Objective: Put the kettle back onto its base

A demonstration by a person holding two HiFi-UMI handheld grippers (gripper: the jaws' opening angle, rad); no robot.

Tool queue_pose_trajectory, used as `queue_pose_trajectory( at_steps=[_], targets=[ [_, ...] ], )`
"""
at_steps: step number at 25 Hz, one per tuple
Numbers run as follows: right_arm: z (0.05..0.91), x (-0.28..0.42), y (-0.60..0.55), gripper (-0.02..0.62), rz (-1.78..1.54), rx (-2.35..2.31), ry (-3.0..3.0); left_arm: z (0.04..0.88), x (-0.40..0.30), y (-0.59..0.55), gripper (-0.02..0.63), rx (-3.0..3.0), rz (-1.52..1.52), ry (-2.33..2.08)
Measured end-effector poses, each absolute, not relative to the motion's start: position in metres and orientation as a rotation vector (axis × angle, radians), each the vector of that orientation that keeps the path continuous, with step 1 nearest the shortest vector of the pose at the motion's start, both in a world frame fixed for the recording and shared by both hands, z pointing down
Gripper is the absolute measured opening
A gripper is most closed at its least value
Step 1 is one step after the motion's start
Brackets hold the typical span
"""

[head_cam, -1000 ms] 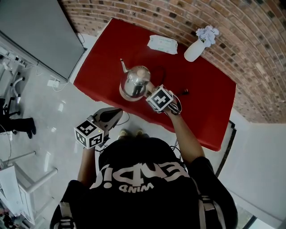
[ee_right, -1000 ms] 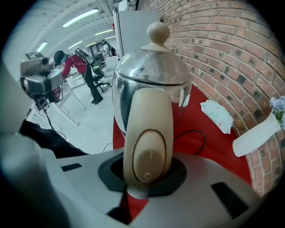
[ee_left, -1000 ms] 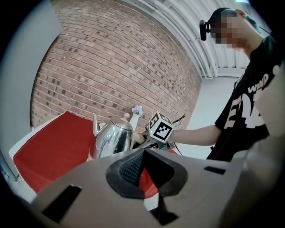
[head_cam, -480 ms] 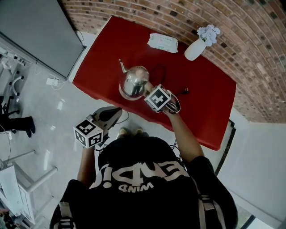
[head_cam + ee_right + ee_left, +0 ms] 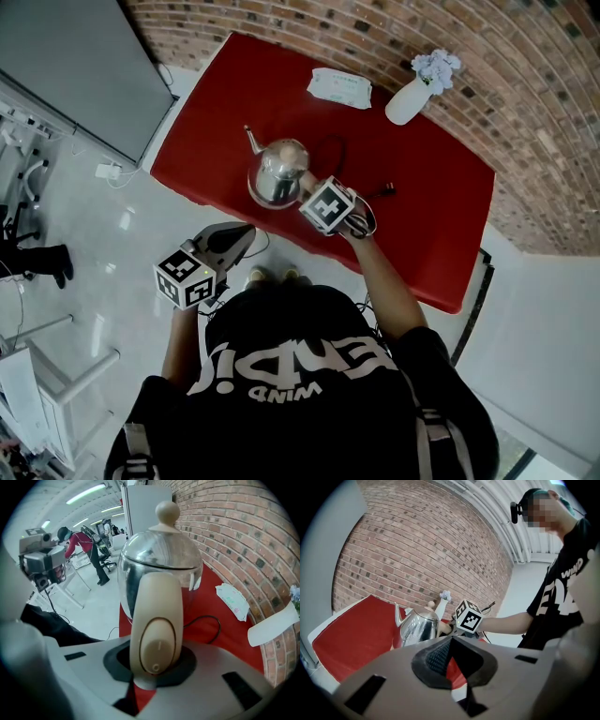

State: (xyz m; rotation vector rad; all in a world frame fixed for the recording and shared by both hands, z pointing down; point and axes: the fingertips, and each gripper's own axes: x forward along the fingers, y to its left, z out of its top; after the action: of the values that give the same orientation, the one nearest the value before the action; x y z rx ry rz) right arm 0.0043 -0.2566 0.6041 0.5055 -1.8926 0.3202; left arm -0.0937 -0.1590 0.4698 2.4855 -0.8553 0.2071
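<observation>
Premises: an indoor recording lab; fluorescent strip lights [image 5: 86, 493] overhead; camera on a stand [image 5: 40, 560]; office chair [image 5: 107, 555] and a person [image 5: 82, 541] behind; glossy white floor [image 5: 103, 244]; brick wall [image 5: 525, 112] backing a red-covered table [image 5: 441, 234].

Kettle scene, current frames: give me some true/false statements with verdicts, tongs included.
1. The right tongs are closed on the cream handle of the kettle. True.
2. The left tongs also grip the kettle. False: they hold nothing and hang off the table's near edge, apart from the kettle.
3. The kettle's lid is off. False: the lid, with its round knob, sits on top.
4. The table is covered in red. True.
5. The white vase stands at the table's near edge. False: it is at the far side, by the brick wall.
</observation>
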Motion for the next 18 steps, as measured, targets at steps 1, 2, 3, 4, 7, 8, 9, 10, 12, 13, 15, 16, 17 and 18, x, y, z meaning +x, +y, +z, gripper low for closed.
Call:
queue_pose_trajectory(
  at_steps=[1,2,3,4,7,8,9,10,12,13,15,16,17,18],
  targets=[
    [0.6037,0.0036,-0.2559,0.066,0.32,0.504,-1.89,0.47,-0.094,-0.1588,0.009,2.485,0.206,-0.855],
    [0.6038,0.0028,-0.2548,0.066,0.319,0.5,-1.888,0.4702,-0.0941,-0.1587,0.009,2.484,0.206,-0.854],
    [0.6044,0.0023,-0.2535,0.066,0.316,0.491,-1.883,0.4703,-0.094,-0.1586,0.009,2.484,0.205,-0.853],
    [0.6052,0.0021,-0.2522,0.066,0.309,0.48,-1.876,0.4702,-0.0938,-0.1588,0.009,2.484,0.205,-0.852],
    [0.6056,0.0014,-0.251,0.066,0.282,0.455,-1.853,0.4694,-0.0919,-0.1596,0.009,2.483,0.2,-0.853],
    [0.6063,0.001,-0.2509,0.066,0.276,0.45,-1.847,0.4692,-0.0911,-0.1597,0.009,2.482,0.197,-0.853],
    [0.6076,0.001,-0.2506,0.066,0.271,0.446,-1.841,0.4691,-0.0902,-0.1595,0.009,2.482,0.196,-0.854],
    [0.6088,0.0013,-0.2504,0.066,0.267,0.444,-1.838,0.4691,-0.0897,-0.1592,0.009,2.481,0.195,-0.855],
    [0.6099,0.0015,-0.251,0.066,0.264,0.445,-1.837,0.4696,-0.0906,-0.1587,0.009,2.479,0.196,-0.86],
    [0.6099,0.0013,-0.2515,0.066,0.264,0.445,-1.837,0.47,-0.0917,-0.1585,0.009,2.478,0.198,-0.862],
    [0.61,0.001,-0.2522,0.066,0.261,0.442,-1.837,0.4709,-0.093,-0.1578,0.009,2.474,0.199,-0.865],
    [0.6104,0.0011,-0.2522,0.066,0.259,0.44,-1.838,0.4713,-0.0931,-0.1574,0.009,2.472,0.198,-0.864],
    [0.6108,0.0012,-0.252,0.066,0.258,0.437,-1.837,0.4715,-0.093,-0.1569,0.009,2.472,0.197,-0.864],
    [0.6112,0.0012,-0.2517,0.066,0.257,0.433,-1.836,0.4716,-0.0926,-0.1566,0.009,2.473,0.197,-0.863]
  ],
)
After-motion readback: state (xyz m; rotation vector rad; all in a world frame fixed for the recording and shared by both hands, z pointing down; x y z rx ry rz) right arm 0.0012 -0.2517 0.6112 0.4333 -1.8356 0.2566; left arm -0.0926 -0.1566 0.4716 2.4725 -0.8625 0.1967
